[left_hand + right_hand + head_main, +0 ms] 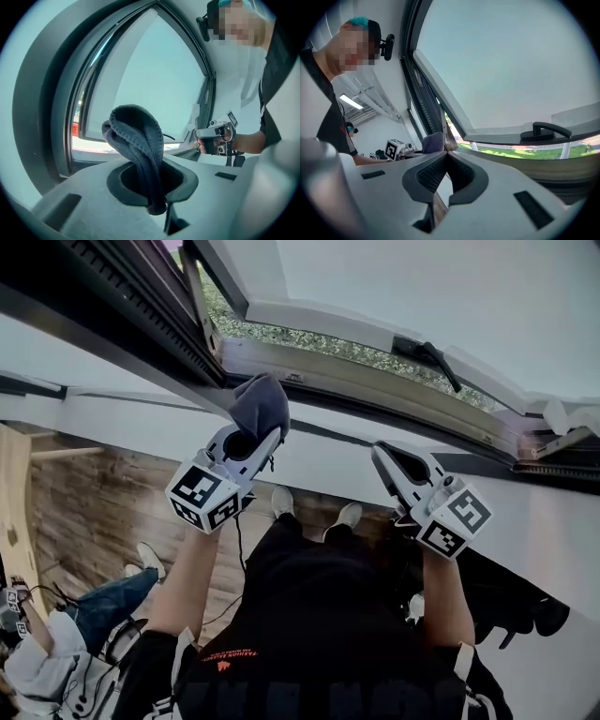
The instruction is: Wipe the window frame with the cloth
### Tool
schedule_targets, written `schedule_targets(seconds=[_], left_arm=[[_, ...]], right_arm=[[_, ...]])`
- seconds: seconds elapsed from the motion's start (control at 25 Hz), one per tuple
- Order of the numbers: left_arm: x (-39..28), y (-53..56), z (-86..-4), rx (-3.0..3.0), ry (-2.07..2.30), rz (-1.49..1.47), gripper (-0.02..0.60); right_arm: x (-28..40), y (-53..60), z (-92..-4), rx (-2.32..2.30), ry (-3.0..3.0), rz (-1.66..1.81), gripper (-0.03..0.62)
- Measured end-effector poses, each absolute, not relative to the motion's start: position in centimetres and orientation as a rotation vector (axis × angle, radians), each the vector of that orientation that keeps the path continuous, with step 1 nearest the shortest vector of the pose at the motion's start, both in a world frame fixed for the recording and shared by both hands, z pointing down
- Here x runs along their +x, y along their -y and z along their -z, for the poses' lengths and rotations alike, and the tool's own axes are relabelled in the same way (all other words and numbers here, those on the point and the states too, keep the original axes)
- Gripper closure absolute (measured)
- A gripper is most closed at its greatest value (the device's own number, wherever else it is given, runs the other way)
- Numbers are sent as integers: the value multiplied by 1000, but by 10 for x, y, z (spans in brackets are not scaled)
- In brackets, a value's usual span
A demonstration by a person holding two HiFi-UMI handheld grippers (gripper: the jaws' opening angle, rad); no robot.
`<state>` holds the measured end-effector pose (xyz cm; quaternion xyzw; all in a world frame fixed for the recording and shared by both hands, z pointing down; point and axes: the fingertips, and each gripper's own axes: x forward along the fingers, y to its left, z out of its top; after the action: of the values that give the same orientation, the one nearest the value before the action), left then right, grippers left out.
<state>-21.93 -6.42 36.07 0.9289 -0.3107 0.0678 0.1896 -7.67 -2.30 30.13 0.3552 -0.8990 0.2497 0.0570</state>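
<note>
A dark blue-grey cloth [262, 403] bulges out of my left gripper [249, 437], which is shut on it. The cloth touches or nearly touches the lower rail of the window frame [347, 379], at its left corner. In the left gripper view the cloth [135, 136] rises folded from between the jaws of the left gripper [146, 165], with the window frame [61, 122] behind it. My right gripper [382, 452] hangs just below the frame, to the right, shut and holding nothing. In the right gripper view the right gripper [446, 153] points at the frame's corner, beside the cloth [433, 141].
The window sash [309, 315] is tilted open, with a black handle [429, 354] on its lower edge. A white sill [131, 423] runs below the frame. Far below are a wooden floor [84, 512] and a seated person's leg [112, 601] at the lower left.
</note>
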Motion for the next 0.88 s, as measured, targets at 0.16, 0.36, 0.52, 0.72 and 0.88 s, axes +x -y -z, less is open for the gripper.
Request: schedule_targets(seconds=[0.16,0.36,0.52,0.72,0.88], left_arm=[[-244,72,-371,2593,926,-228,527],[-270,86,-390,2589,988,-294,526],[-288,96,-406,2578,1024,-347,526],[-300,108,-428,2560,1065,-433,526],[-302,115,-446,2530,1109,-529,526]], right_arm=[[-101,31,-310,1015,2726,-792,588],[-124,37,-322,958,2714,-825,589],[-133,39,-331,940,2690,-848,589],[-136,41,-345,930,2654,-887,588],[-135,39,-354,921,2635,-916,588]])
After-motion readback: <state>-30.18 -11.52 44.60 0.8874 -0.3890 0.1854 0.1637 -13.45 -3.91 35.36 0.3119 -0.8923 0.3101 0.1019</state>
